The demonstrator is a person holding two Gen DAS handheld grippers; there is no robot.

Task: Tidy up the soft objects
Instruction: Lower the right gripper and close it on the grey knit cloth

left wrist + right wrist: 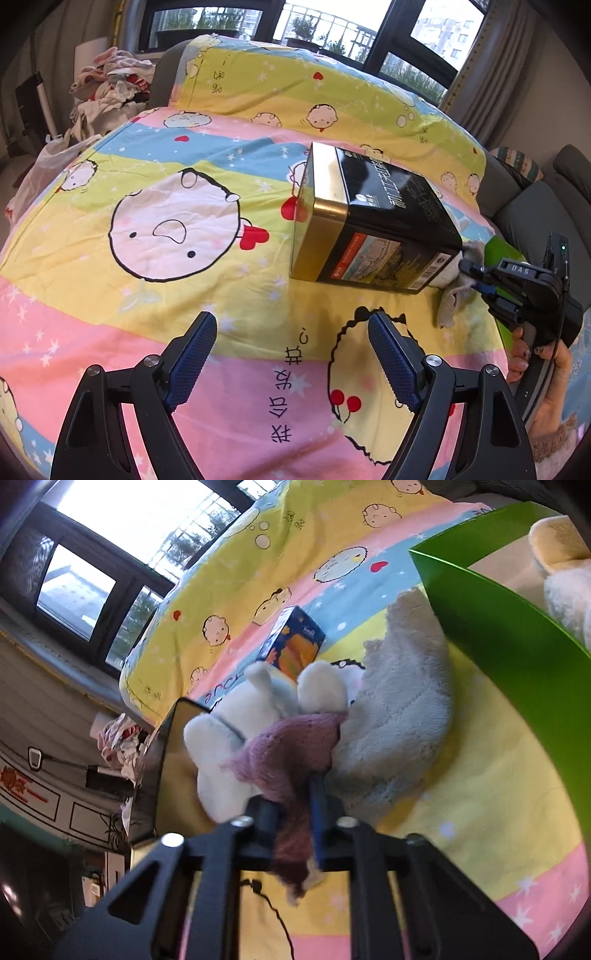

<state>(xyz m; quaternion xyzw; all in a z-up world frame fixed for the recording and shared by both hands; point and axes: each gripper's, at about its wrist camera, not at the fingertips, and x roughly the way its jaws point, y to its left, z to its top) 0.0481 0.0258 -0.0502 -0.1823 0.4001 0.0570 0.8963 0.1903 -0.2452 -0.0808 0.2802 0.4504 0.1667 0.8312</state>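
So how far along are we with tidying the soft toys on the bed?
Done: one cream plush already sits inside the green bin. In hand: the right hand-held gripper is shut on the purple knitted top of the white plush. Left: the grey fluffy cloth still lies on the bed; the left hand-held gripper is open and empty.

White plush toy in a mauve knitted top, lying on the bedspread, legs pointing far. Grey fluffy cloth crumpled just right of it, touching, beside the green box.
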